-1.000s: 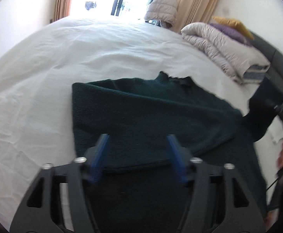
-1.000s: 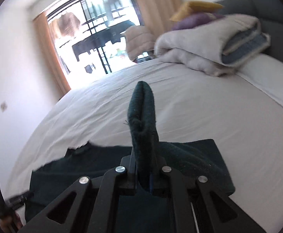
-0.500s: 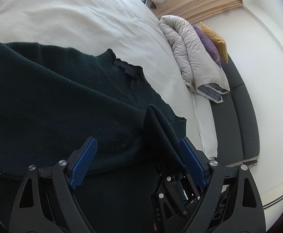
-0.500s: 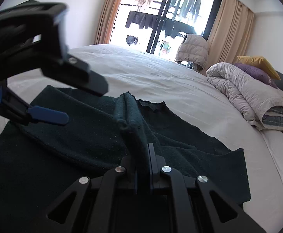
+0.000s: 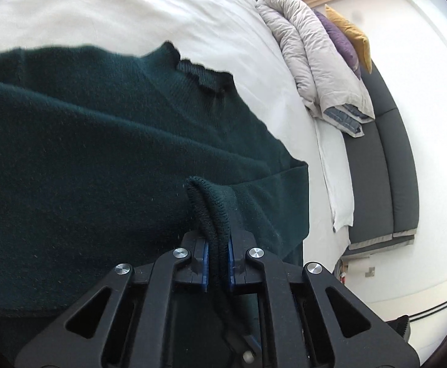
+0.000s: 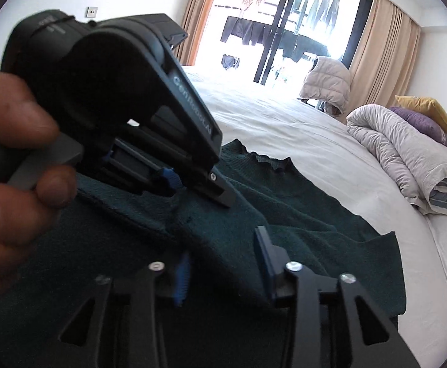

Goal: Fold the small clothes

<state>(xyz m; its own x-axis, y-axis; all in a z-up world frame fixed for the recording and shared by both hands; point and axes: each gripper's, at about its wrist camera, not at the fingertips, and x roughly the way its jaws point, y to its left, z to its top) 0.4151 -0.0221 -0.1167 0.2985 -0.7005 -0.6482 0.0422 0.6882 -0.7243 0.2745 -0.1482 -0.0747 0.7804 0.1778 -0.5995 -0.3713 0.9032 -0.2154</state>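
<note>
Two tools, one garment, one bed. Left tool [image 5: 217, 263]: blue pads just brought together and clamped on a ribbed cuff [image 5: 206, 202] of the dark green sweater [image 5: 85, 159]; the knit stands up in a fold between the pads. Right tool [image 6: 223, 263]: jaws just opened, blue pads standing apart over the sweater [image 6: 284, 214], no fabric pinched between them. Left tool as seen from the right wrist [image 6: 174, 181]: held by a person's hand [image 6: 11, 165] at the near left, tips down on the sweater. Sweater: spread flat on the bed [image 5: 131, 15], ruffled collar [image 5: 202, 76] toward the far side, one sleeve folded across the body. Bed: white sheet, lightly creased. Beyond the sweater: folded grey duvet [image 6: 407, 156] at the bed's far right, purple cushion [image 6: 419, 122] and yellow cushion [image 6: 425, 110] behind it, against a dark grey headboard [image 5: 383, 168]. Farthest: beige curtains [image 6: 376, 46] flanking a bright glass door [image 6: 284, 24], clothes hanging outside.
</note>
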